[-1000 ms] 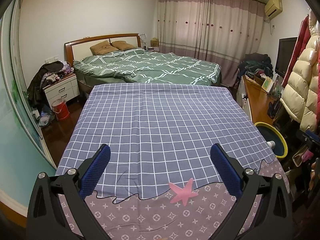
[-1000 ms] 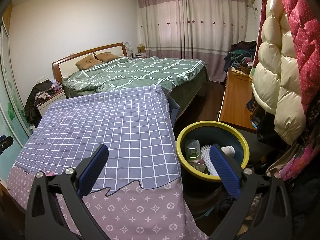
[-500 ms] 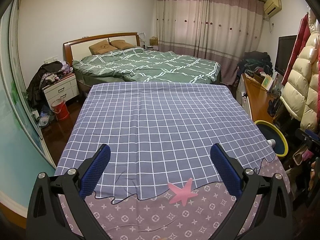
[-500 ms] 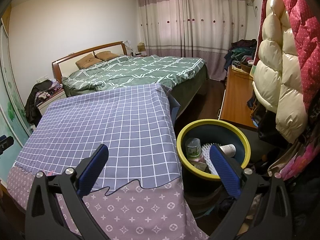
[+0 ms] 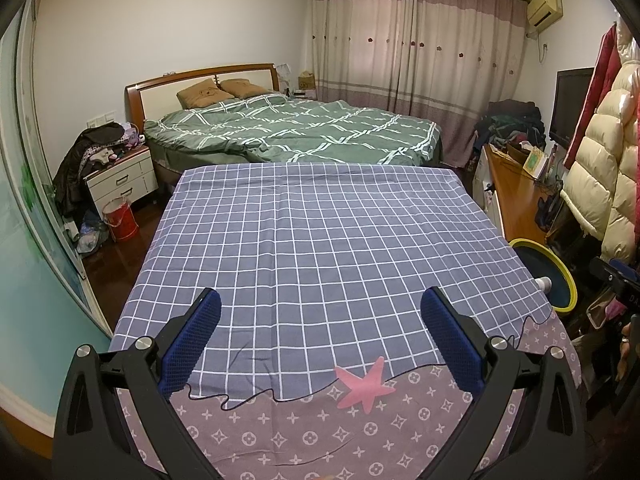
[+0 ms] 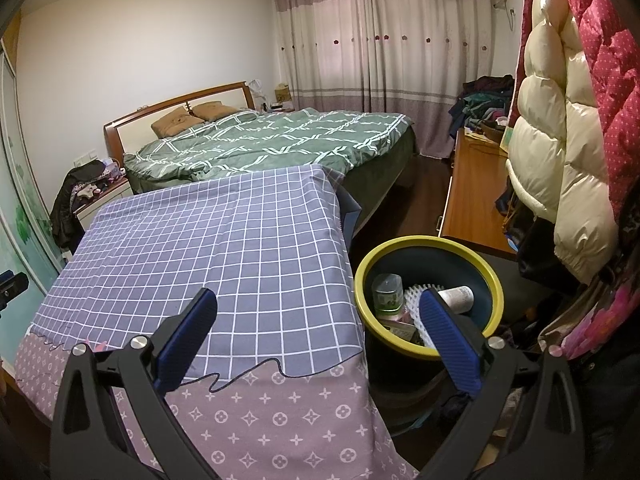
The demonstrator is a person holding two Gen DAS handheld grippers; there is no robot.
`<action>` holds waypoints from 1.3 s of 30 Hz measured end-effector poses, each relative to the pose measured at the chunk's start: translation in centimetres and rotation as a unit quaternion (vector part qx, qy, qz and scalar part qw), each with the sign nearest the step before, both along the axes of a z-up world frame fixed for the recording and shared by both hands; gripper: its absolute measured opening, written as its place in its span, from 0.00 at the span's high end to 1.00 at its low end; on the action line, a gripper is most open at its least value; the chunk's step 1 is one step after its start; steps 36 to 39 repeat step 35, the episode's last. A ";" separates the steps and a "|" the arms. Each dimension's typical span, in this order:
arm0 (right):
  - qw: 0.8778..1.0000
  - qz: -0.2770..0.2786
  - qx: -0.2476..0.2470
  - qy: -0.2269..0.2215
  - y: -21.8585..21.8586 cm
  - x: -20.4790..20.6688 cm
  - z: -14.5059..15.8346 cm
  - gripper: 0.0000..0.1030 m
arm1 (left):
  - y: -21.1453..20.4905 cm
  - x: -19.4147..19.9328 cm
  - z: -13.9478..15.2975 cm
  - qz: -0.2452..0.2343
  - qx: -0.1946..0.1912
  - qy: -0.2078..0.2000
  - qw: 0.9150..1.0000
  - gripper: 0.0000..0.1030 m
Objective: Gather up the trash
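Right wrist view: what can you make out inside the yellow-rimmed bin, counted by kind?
Inside the yellow-rimmed bin, partly hidden by the right gripper finger:
Clear plastic bottle with green label: 1
White cup lying on its side: 1
White foam net sleeve: 1
Flat packet or wrapper: 1, kind unclear
Total: 4 visible

Home bedroom: bed [image 5: 288, 136], curtains [image 5: 416, 68].

The black left gripper with blue ridged pads [image 5: 320, 344] is hanging with its jaws spread wide, holding nothing; the matching black right gripper [image 6: 318, 340] is gaping equally empty.
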State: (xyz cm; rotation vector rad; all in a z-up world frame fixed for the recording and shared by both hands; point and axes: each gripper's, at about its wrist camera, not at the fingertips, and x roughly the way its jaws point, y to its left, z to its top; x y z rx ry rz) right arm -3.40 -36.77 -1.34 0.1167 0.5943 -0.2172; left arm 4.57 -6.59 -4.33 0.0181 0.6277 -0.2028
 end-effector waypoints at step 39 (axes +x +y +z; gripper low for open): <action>0.998 0.038 0.009 0.045 0.8 7.2 -2.2 0.06 | 0.9 10.7 -3.4 0.005 0.030 0.080 0.996 0.05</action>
